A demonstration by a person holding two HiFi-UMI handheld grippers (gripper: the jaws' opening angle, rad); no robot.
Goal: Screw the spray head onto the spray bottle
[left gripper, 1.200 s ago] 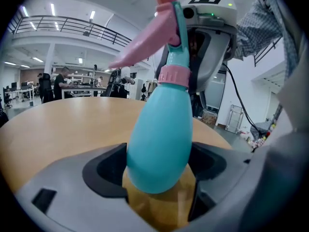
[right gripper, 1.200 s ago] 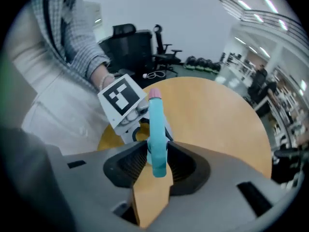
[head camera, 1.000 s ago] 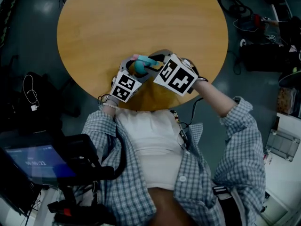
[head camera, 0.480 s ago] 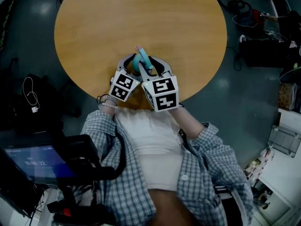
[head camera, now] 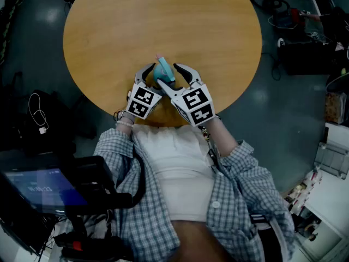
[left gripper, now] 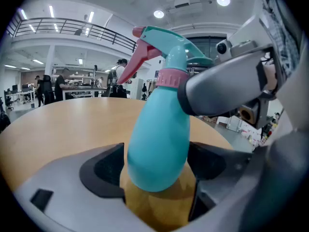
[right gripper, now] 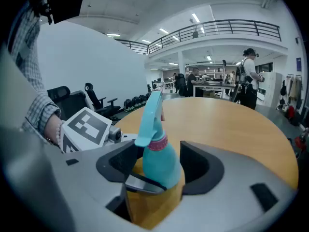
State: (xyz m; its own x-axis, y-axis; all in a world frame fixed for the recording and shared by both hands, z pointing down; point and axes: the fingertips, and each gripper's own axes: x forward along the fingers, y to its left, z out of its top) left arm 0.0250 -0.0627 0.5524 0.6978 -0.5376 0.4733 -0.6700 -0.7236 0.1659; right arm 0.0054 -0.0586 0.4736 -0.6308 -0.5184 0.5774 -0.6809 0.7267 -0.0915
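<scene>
The spray bottle (head camera: 162, 73) stands over the round wooden table (head camera: 163, 15) near its 6 o'clock edge. Its long axis is nearly upright. In the left gripper view it leans towards 1 o'clock, and the spray head (left gripper: 166, 47) on top points its nozzle towards 10 o'clock. The left tool (left gripper: 155, 172) is clenched on the bottle's teal body. The right tool (right gripper: 157, 170) has just been spreading its jaws, and they now stand clear on either side of the bottle. Around the table lies a dark grey floor (head camera: 272, 119). The hall beyond has a railed balcony (right gripper: 227, 29), ceiling lights and office chairs (right gripper: 96, 100).
</scene>
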